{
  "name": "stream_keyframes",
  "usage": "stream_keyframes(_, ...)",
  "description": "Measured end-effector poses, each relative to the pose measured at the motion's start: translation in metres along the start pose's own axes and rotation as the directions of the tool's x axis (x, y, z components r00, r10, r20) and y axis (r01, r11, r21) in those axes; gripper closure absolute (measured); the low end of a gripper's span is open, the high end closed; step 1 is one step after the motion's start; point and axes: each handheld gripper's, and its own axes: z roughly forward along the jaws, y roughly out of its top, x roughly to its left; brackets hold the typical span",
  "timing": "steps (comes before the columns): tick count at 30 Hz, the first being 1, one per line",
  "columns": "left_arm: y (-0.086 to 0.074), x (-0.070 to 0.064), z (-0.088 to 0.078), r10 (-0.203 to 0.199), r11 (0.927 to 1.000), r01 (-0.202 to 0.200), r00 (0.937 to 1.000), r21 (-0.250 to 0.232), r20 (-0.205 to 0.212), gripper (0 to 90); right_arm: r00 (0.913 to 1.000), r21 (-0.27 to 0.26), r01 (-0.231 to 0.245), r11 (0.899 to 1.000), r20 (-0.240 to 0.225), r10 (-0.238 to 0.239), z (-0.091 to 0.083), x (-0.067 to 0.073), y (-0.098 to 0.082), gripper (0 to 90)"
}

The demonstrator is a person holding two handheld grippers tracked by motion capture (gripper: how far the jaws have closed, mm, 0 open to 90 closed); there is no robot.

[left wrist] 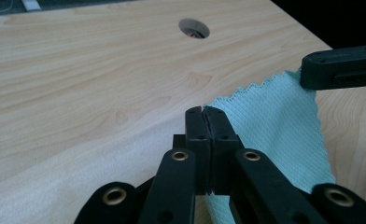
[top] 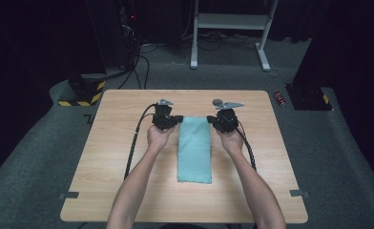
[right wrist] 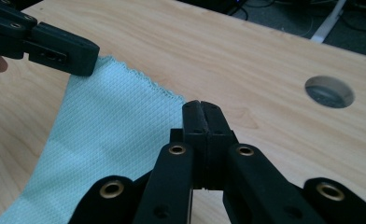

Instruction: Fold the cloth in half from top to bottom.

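One pale blue cloth (top: pixel 194 148) lies folded in a long strip down the middle of the wooden table (top: pixel 113 157), its far end lifted between two grippers. The left gripper (top: pixel 177 119) has its jaws pressed together on the far left corner of the cloth, and the right gripper (top: pixel 211 119) has its jaws clamped on the far right corner (the scalloped hem runs taut between them). Nothing stands between the grippers and the cloth. One round cable hole (right wrist: pixel 329 91) sits in the table past the cloth's far edge. On the grey floor behind are one white desk frame (top: pixel 230 28) and one small red can (top: pixel 279 98) beside a black stand base (top: pixel 308 97).
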Motion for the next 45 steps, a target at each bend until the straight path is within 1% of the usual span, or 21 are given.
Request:
stream_keyframes(2, 0.005, 0.000, -0.001, 0.003, 0.9998, -0.003, 0.9999, -0.020, -0.011, 89.0, 1.0000, -0.011, -0.007, 1.000, -0.003, 0.007, -0.002, -0.002, 0.005, 90.0)
stream_keyframes(3, 0.007, 0.000, -0.002, -0.001, 0.9995, 0.001, 1.0000, -0.032, -0.009, 89.0, 0.9999, -0.018, -0.010, 1.000, -0.003, 0.010, -0.003, -0.002, 0.007, 90.0)
stream_keyframes(5, 0.009, 0.001, -0.005, -0.013, 0.9986, 0.013, 0.9999, -0.052, 0.001, 89.0, 1.0000, -0.026, -0.003, 1.000, -0.002, 0.003, -0.006, -0.002, 0.011, 90.0)
stream_keyframes(6, 0.009, 0.001, -0.006, -0.016, 0.9983, 0.016, 0.9999, -0.056, 0.007, 89.0, 1.0000, -0.029, 0.000, 1.000, 0.001, 0.000, -0.007, -0.002, 0.013, 90.0)
stream_keyframes(10, 0.006, -0.001, -0.008, 0.006, 0.9989, -0.005, 0.9999, -0.048, 0.012, 89.0, 1.0000, -0.037, 0.007, 0.999, -0.003, -0.007, -0.011, -0.001, 0.015, 90.0)
stream_keyframes(12, 0.006, -0.002, -0.009, 0.003, 0.9988, -0.002, 0.9998, -0.048, 0.021, 89.0, 0.9999, -0.035, 0.014, 0.999, -0.006, -0.014, -0.011, 0.001, 0.013, 90.0)
stream_keyframes(14, 0.005, -0.004, -0.009, 0.013, 0.9990, -0.012, 0.9996, -0.043, 0.027, 89.0, 0.9999, -0.034, 0.004, 0.999, -0.014, -0.004, -0.011, 0.001, 0.010, 90.0)
stream_keyframes(16, 0.004, -0.005, -0.009, 0.013, 0.9990, -0.012, 0.9993, -0.044, 0.034, 89.0, 0.9997, -0.038, -0.010, 0.999, -0.024, 0.009, -0.012, 0.001, 0.006, 90.0)
stream_keyframes(21, 0.000, -0.009, -0.009, 0.022, 0.9989, -0.020, 0.9988, -0.043, 0.043, 88.9, 0.9995, -0.026, -0.005, 1.000, -0.031, 0.004, -0.012, 0.001, -0.002, 90.0)
stream_keyframes(23, -0.001, -0.009, -0.009, 0.028, 0.9991, -0.026, 0.9985, -0.035, 0.048, 88.7, 0.9993, -0.024, -0.013, 1.000, -0.036, 0.012, -0.012, 0.001, -0.005, 90.0)
stream_keyframes(27, -0.005, -0.011, -0.009, 0.047, 0.9988, -0.046, 0.9983, -0.015, 0.035, 88.7, 0.9991, -0.019, -0.016, 1.000, -0.039, 0.015, -0.010, 0.002, -0.009, 90.0)
stream_keyframes(29, -0.006, -0.012, -0.009, 0.068, 0.9977, -0.068, 0.9973, -0.001, 0.029, 88.6, 0.9991, -0.014, -0.008, 1.000, -0.041, 0.008, -0.010, 0.004, -0.010, 90.0)
stream_keyframes(30, -0.007, -0.012, -0.008, 0.067, 0.9977, -0.068, 0.9973, 0.000, 0.028, 88.7, 0.9991, -0.014, -0.001, 1.000, -0.041, 0.000, -0.010, 0.004, -0.010, 90.0)
stream_keyframes(31, -0.007, -0.012, -0.009, 0.074, 0.9972, -0.075, 0.9969, 0.002, 0.027, 88.7, 0.9991, -0.013, 0.001, 1.000, -0.043, -0.001, -0.010, 0.004, -0.010, 90.0)
stream_keyframes(33, -0.007, -0.012, -0.009, 0.073, 0.9974, -0.073, 0.9969, 0.002, 0.029, 88.6, 0.9988, -0.016, -0.002, 1.000, -0.048, 0.002, -0.012, 0.005, -0.012, 90.0)
stream_keyframes(38, -0.009, -0.016, -0.013, 0.091, 0.9959, -0.090, 0.9947, -0.008, 0.049, 88.6, 0.9984, -0.023, 0.013, 1.000, -0.055, -0.015, -0.017, 0.005, -0.016, 90.0)
stream_keyframes(40, -0.010, -0.017, -0.016, 0.078, 0.9968, -0.077, 0.9942, -0.022, 0.073, 88.4, 0.9982, -0.025, 0.013, 1.000, -0.058, -0.014, -0.019, 0.005, -0.019, 90.0)
stream_keyframes(41, -0.011, -0.019, -0.018, 0.079, 0.9967, -0.077, 0.9934, -0.026, 0.083, 88.3, 0.9981, -0.024, 0.014, 1.000, -0.060, -0.015, -0.020, 0.005, -0.020, 90.0)
stream_keyframes(42, -0.012, -0.020, -0.018, 0.083, 0.9964, -0.082, 0.9930, -0.025, 0.084, 88.3, 0.9979, -0.024, 0.012, 1.000, -0.064, -0.014, -0.021, 0.005, -0.022, 90.0)
stream_keyframes(45, -0.016, -0.024, -0.019, 0.119, 0.9929, -0.119, 0.9901, -0.007, 0.075, 88.3, 0.9968, -0.027, 0.024, 0.999, -0.075, -0.026, -0.024, 0.007, -0.025, 90.0)
